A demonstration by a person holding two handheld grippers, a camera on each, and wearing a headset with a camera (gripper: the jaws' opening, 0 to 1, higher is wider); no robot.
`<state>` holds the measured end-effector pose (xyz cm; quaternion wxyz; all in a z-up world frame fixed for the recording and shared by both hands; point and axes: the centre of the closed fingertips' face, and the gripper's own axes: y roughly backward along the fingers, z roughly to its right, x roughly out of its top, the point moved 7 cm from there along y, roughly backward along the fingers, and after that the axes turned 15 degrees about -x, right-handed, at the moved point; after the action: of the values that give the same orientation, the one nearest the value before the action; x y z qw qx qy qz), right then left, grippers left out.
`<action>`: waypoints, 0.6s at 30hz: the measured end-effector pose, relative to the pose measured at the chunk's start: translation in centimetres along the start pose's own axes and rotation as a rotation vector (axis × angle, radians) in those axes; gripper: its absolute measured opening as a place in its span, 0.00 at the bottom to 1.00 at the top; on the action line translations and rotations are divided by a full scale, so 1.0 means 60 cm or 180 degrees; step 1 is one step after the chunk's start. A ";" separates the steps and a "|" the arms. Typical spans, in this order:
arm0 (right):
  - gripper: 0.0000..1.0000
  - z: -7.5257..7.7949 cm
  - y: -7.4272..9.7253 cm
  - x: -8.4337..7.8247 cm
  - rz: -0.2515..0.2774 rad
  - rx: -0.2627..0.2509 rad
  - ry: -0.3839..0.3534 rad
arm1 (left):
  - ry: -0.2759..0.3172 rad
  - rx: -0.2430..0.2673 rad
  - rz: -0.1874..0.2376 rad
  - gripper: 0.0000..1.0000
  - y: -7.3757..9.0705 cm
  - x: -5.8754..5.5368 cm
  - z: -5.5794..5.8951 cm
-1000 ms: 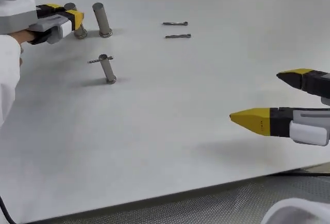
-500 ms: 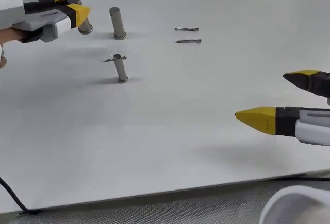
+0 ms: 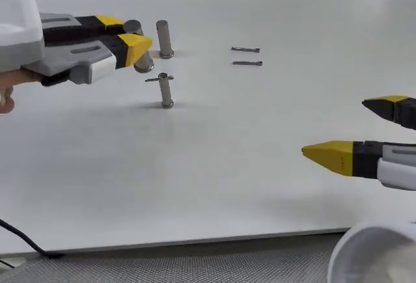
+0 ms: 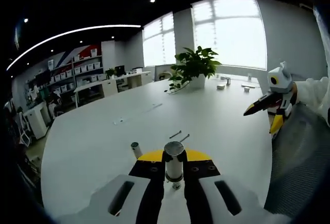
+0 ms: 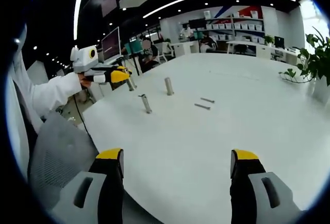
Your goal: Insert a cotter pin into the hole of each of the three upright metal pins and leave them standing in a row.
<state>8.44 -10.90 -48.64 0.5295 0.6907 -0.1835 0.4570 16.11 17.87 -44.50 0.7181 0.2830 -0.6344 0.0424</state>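
1. Done: one metal pin (image 3: 166, 92) stands on the desk (image 3: 214, 166) with its cotter pin (image 3: 156, 79) through it.
2. The left gripper (image 3: 138, 31) has its fingers clamped on a second metal pin (image 4: 174, 163). The third metal pin (image 3: 164, 38) stands bare.
3. Two loose cotter pins (image 3: 246, 49) remain. The right gripper (image 3: 334, 127) has its fingers spread and empty.

Left gripper (image 3: 136, 30), right gripper (image 3: 333, 127): grey bodies, yellow-tipped black fingers (image 3: 331, 156); white sleeve (image 5: 51, 92).
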 end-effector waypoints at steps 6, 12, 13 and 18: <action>0.83 -0.004 0.015 -0.003 0.0037 -0.0028 -0.0004 | -0.0099 -0.0243 -0.0177 0.09 -0.026 -0.018 0.026; 0.83 -0.004 0.028 0.005 0.0124 -0.0069 -0.0034 | -0.0224 -0.0398 -0.0240 0.10 -0.052 -0.028 0.046; 0.83 -0.005 0.031 0.006 0.0134 -0.0071 -0.0038 | -0.0217 -0.0438 -0.0261 0.10 -0.055 -0.031 0.049; 0.83 -0.009 0.045 0.006 0.0146 -0.0115 -0.0029 | -0.0261 -0.0678 -0.0334 0.10 -0.072 -0.045 0.073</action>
<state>6.43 -11.35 -46.82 0.5304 0.6788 -0.2099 0.4625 13.53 13.03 -48.39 0.7188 0.2395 -0.6484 -0.0744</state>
